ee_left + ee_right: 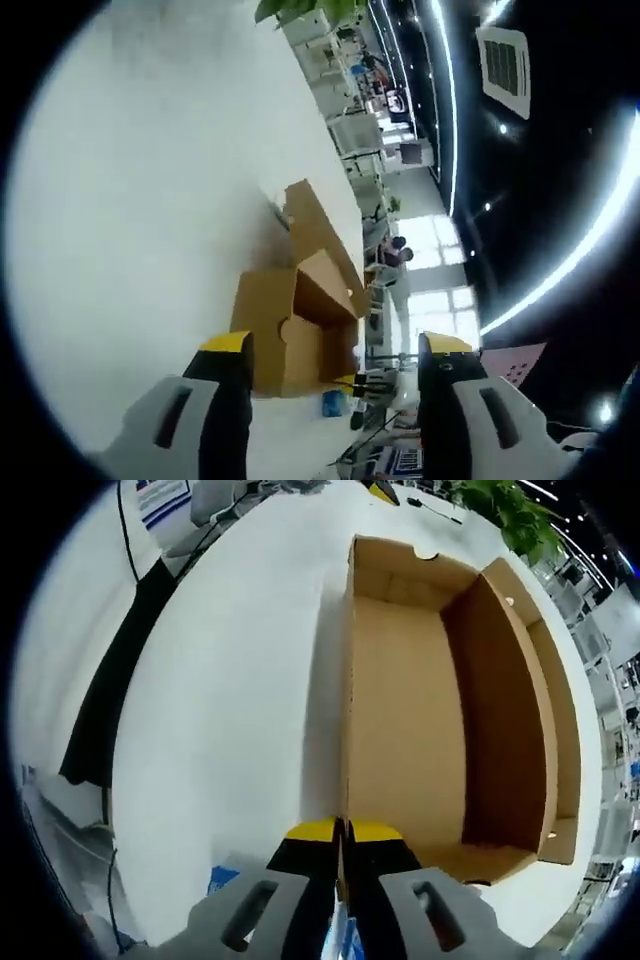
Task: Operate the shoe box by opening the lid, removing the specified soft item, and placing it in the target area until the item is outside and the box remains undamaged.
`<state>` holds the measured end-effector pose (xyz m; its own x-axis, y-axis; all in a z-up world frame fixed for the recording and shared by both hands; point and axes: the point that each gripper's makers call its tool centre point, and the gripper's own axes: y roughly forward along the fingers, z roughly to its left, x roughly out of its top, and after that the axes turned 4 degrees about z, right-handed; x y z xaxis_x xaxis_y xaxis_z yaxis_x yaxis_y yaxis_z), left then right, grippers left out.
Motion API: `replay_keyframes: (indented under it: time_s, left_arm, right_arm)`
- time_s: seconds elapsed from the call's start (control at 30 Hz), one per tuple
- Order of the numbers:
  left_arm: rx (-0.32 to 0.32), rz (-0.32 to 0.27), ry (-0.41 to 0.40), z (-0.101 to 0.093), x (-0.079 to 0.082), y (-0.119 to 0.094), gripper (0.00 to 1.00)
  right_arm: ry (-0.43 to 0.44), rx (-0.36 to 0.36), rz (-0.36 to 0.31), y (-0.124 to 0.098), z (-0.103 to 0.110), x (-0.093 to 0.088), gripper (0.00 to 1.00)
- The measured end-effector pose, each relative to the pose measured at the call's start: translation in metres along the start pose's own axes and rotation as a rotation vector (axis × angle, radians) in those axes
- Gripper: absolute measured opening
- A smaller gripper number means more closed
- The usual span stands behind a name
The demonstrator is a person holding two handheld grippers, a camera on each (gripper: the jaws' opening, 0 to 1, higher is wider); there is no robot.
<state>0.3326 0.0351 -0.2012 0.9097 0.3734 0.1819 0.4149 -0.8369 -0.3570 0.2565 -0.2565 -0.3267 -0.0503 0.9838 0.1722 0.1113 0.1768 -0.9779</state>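
The right gripper [341,832] had its yellow-tipped jaws pressed together on the near edge of the shoe box [440,710], pinching the thin cardboard wall where it rose between them. In the right gripper view the box lay open directly ahead of those jaws, its long axis running straight away from them, the lid [555,720] folded out along the far long side. The interior looked bare brown cardboard; no soft item could be made out there, though the near corner was hidden behind the jaws.

The left gripper [335,362] hung well apart from the box, jaws spread wide and holding nothing. In the left gripper view the box [290,335] sat on the white table [130,220] ahead of and between the jaw tips, seen from one end with the lid [318,228] standing up beyond it.

By that layout the right gripper was clearly the nearer, already on the box and likely steadying it, so any reach into the box would probably fall to the free left gripper, coming in along the box's length from the end it faced. Where the soft item lay could not be told
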Motion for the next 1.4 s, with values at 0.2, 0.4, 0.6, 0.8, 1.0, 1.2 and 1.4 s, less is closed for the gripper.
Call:
replay_keyframes:
  time_s: [0.2,0.4,0.6,0.8,1.0,1.2,1.4]
  left_arm:
    - [-0.036,0.032,-0.011,-0.018,0.023,0.014,0.72]
    - [-0.059,0.097,-0.003,-0.035,0.042,0.022,0.84]
    - [-0.045,0.178,-0.015,-0.032,0.05,0.04,0.89]
    - [-0.072,0.202,-0.023,-0.043,0.072,0.059,0.88]
    - [0.009,0.311,0.053,-0.026,0.072,0.072,0.65]
    - [0.039,0.33,-0.023,0.009,0.074,0.1,0.7]
    - [-0.025,0.278,-0.137,0.009,0.089,0.116,0.7]
  right_arm:
    - [-0.005,-0.002,-0.023,-0.002,0.005,0.001,0.0]
    - [0.038,0.027,-0.036,-0.003,0.009,0.001,0.0]
    - [0.01,0.001,-0.039,-0.002,0.009,0.002,0.0]
    - [-0.005,-0.048,-0.02,0.003,0.009,0.002,0.0]
    - [-0.003,-0.04,-0.02,0.003,0.008,0.002,0.01]
    - [-0.029,-0.053,-0.021,0.004,0.009,0.002,0.02]
    - [-0.027,-0.047,-0.026,0.004,0.008,0.002,0.02]
